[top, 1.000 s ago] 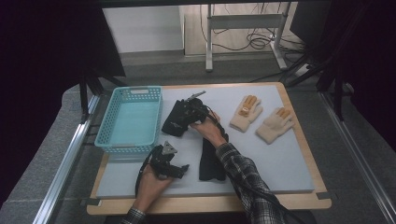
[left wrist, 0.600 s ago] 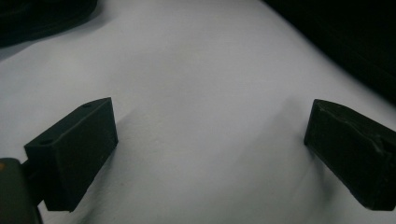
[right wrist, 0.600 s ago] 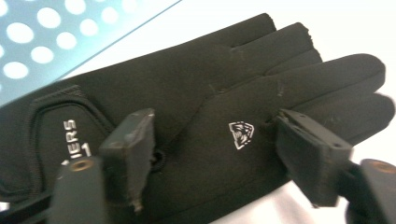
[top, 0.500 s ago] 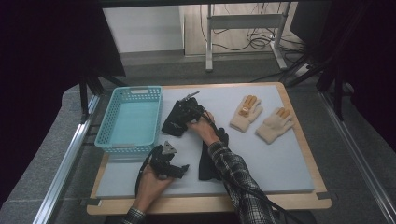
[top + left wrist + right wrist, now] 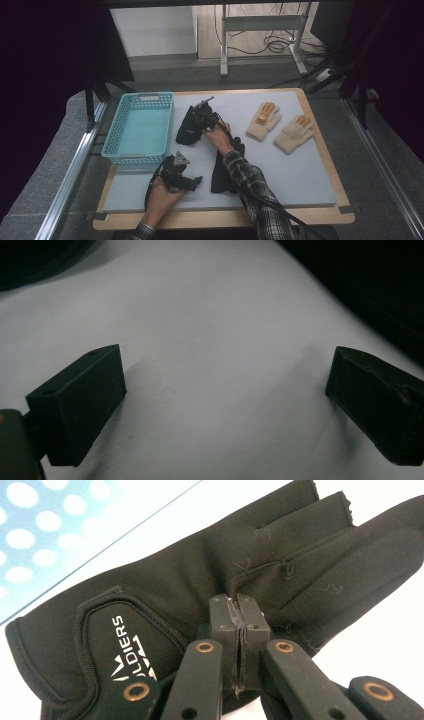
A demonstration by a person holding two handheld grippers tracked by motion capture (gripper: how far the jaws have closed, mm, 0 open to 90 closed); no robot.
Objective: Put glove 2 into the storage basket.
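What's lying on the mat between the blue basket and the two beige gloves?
In the high view, a black glove pinched by the right gripper lies between the blue basket and the beige gloves; a second black glove lies nearer the person.

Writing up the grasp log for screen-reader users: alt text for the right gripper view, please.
The right tool is shut on a pinch of fabric at the middle of a black glove, which lies flat on the white table mat. White lettering marks the glove's cuff at lower left, and the blurred perforated wall of a light blue basket fills the upper left corner.
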